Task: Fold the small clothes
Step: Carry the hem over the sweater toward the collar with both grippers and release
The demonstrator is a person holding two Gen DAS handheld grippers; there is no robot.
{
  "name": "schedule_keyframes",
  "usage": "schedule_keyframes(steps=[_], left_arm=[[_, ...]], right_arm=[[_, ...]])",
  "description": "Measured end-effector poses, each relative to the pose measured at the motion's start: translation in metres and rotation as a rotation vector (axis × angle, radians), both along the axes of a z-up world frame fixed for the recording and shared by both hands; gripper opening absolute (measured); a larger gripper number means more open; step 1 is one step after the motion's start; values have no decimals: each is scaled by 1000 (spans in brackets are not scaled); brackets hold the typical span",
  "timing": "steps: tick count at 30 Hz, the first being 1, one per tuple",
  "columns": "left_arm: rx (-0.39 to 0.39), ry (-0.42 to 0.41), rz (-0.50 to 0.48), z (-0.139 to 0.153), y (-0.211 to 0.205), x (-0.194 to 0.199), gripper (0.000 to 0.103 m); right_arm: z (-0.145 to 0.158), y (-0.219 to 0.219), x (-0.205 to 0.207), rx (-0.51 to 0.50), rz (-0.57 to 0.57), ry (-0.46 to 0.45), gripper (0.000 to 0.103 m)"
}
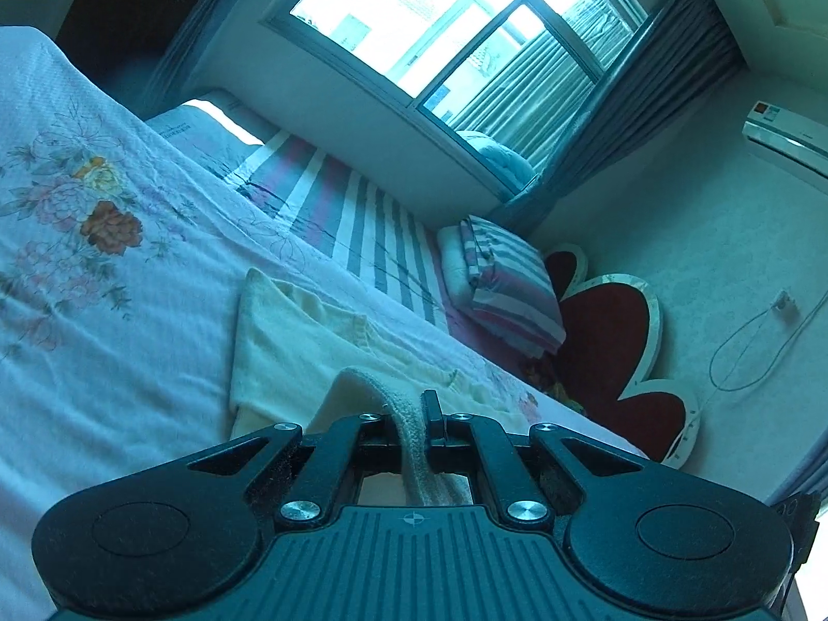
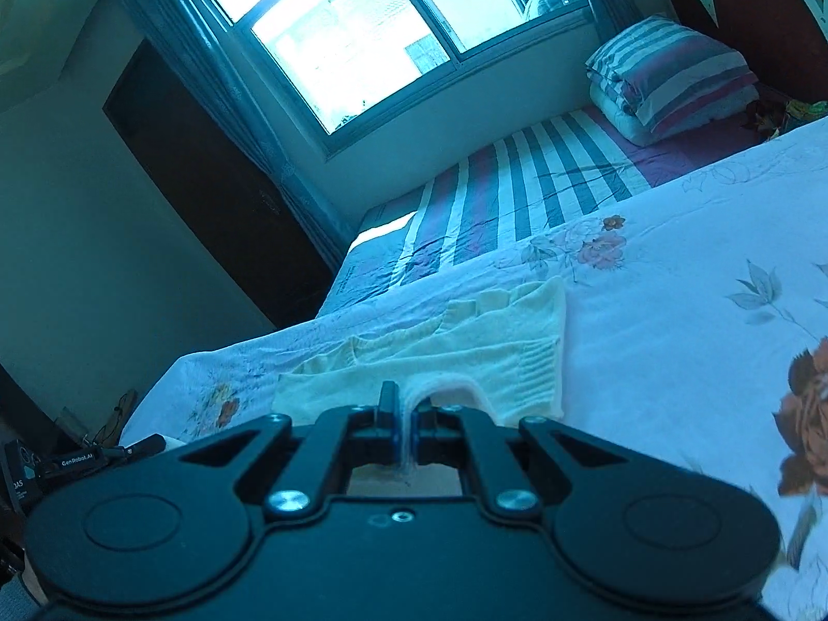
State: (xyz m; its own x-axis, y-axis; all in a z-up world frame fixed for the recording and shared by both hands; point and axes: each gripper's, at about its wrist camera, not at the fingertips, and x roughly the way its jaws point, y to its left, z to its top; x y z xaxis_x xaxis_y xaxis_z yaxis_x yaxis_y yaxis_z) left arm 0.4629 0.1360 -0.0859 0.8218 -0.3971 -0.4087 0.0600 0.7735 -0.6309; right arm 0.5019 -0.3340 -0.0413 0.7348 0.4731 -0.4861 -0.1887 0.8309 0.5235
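A small cream knitted garment (image 1: 290, 341) lies on a floral bedsheet (image 1: 103, 269). My left gripper (image 1: 411, 416) is shut on a ribbed edge of the garment, and the fabric runs up between its jaws and back under the camera. In the right wrist view the same cream garment (image 2: 466, 341) spreads out ahead on the floral bedsheet (image 2: 673, 321). My right gripper (image 2: 406, 411) is shut on another edge of it, with a raised fold of knit pinched between the jaws. Both held edges are lifted off the bed while the far part lies flat.
A striped sheet (image 1: 352, 212) covers the bed's far side below a bright window (image 1: 440, 26). A folded striped quilt (image 1: 507, 284) rests against a red petal-shaped headboard (image 1: 610, 341). A dark doorway (image 2: 207, 181) stands left in the right wrist view. The bed edge (image 2: 155, 403) drops off at lower left.
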Motion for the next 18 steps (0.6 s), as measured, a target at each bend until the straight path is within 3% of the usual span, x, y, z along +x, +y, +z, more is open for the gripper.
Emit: schedule_keyframes(steps=[8,14,18], left_arm=[[2,71,23,-36,0,95,3],[16,178,32,-66,-1,148,3],[-22,248,45,-82,0,177,3]], right_arm=[[-46,-5,94,54,10,86,5],[-80,-3,147,87,3,160,6],[-99,-4,178,133,-4,222,7]])
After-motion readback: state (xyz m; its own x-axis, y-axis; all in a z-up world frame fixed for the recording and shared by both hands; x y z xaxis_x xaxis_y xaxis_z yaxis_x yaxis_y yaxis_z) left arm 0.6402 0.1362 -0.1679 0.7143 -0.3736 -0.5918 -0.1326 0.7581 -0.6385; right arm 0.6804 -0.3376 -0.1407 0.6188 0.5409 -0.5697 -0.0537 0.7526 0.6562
